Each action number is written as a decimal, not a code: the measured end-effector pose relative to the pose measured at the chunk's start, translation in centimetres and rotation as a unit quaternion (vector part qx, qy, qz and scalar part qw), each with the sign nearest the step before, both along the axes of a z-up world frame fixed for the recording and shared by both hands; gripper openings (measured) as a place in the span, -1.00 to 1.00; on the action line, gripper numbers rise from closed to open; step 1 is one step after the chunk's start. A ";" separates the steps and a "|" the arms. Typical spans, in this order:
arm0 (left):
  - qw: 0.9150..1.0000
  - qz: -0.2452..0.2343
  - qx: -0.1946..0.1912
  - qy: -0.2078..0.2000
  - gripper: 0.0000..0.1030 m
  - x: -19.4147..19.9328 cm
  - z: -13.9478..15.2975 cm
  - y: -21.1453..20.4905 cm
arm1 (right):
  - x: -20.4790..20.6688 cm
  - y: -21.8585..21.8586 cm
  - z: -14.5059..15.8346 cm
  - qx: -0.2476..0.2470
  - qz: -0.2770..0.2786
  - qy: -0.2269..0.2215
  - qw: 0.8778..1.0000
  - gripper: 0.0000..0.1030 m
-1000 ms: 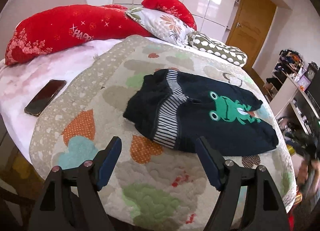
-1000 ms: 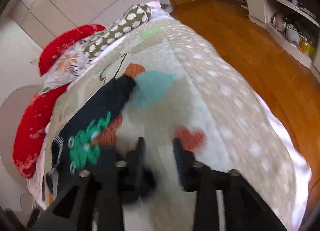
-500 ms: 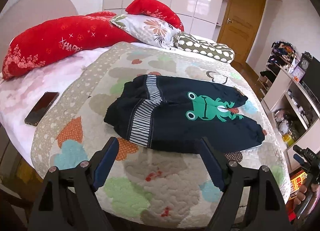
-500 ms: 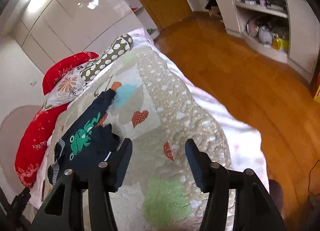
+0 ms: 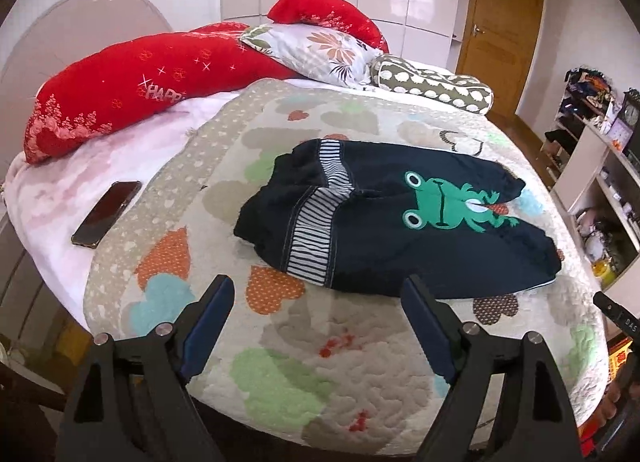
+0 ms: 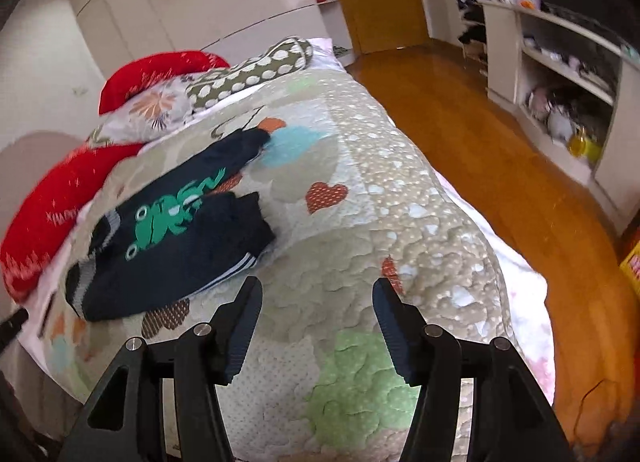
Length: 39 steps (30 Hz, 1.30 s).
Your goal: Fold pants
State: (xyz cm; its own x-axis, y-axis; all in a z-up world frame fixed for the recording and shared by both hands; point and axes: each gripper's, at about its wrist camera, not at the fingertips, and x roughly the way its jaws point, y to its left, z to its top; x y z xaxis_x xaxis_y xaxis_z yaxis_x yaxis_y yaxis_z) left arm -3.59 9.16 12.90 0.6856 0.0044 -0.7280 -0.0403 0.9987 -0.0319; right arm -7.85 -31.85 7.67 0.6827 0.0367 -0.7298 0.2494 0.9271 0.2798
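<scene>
Dark navy child's pants (image 5: 384, 222) with a green frog print and a striped waistband lie flat on a heart-patterned quilt (image 5: 312, 350), waistband to the left, legs to the right. They also show in the right wrist view (image 6: 172, 238). My left gripper (image 5: 318, 302) is open and empty, just in front of the pants' near edge. My right gripper (image 6: 316, 302) is open and empty over the quilt, to the right of the leg ends.
A phone (image 5: 106, 212) lies on the pink sheet at left. Red pillows (image 5: 132, 82), a floral pillow (image 5: 316, 48) and a dotted bolster (image 5: 436, 88) line the bed head. Wooden floor (image 6: 480, 134) and white shelves (image 6: 560, 74) are to the right.
Both grippers have pulled back from the pants. The right gripper, nearly shut beside the leg ends a second ago, has opened wide and drawn away. The pants stay laid out.
</scene>
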 end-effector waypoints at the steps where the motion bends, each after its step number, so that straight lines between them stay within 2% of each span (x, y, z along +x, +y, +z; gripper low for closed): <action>1: 1.000 0.000 0.003 0.001 0.64 0.0 -0.1 0.0 | 0.1 0.4 0.0 -0.004 0.005 0.001 1.000 0.20; 6: 0.999 0.005 0.033 -0.006 0.64 -0.2 -0.3 -0.2 | 0.5 2.2 -0.1 -0.035 0.029 0.008 0.999 0.25; 13: 0.999 0.010 0.044 0.004 0.64 0.0 -0.6 -0.2 | 0.8 3.6 -0.6 -0.042 0.047 0.017 0.998 0.25; 39: 0.999 0.007 0.039 0.019 0.64 0.0 -1.7 0.0 | 0.9 6.5 -1.6 -0.057 0.079 0.037 0.995 0.27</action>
